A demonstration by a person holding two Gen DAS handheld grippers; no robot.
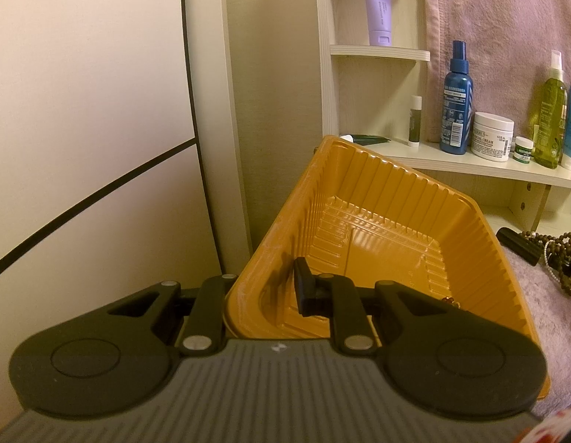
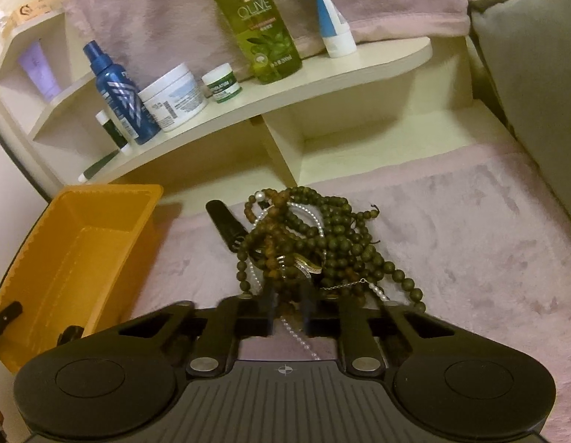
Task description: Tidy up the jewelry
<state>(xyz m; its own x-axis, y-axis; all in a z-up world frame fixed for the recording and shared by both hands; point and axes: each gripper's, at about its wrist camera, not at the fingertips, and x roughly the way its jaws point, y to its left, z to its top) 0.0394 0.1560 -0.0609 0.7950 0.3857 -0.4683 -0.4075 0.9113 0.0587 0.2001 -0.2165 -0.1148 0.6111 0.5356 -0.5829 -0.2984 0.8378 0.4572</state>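
My left gripper (image 1: 263, 295) pinches the orange tray (image 1: 378, 229) wall, steadying it, while my right gripper (image 2: 288, 317), jaws narrow, straddles the bead pile (image 2: 304, 240) to lift strands across

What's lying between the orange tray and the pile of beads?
A black cylinder-like object, lying on the pink cloth against the bead pile, right of the orange tray; the right wrist view shows it.

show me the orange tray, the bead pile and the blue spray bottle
orange tray (image 2: 75, 258), right wrist view, on its bare inner floor
bead pile (image 2: 322, 236), right wrist view, on the green strands in the middle of the heap
blue spray bottle (image 1: 456, 110), left wrist view, on the labelled body
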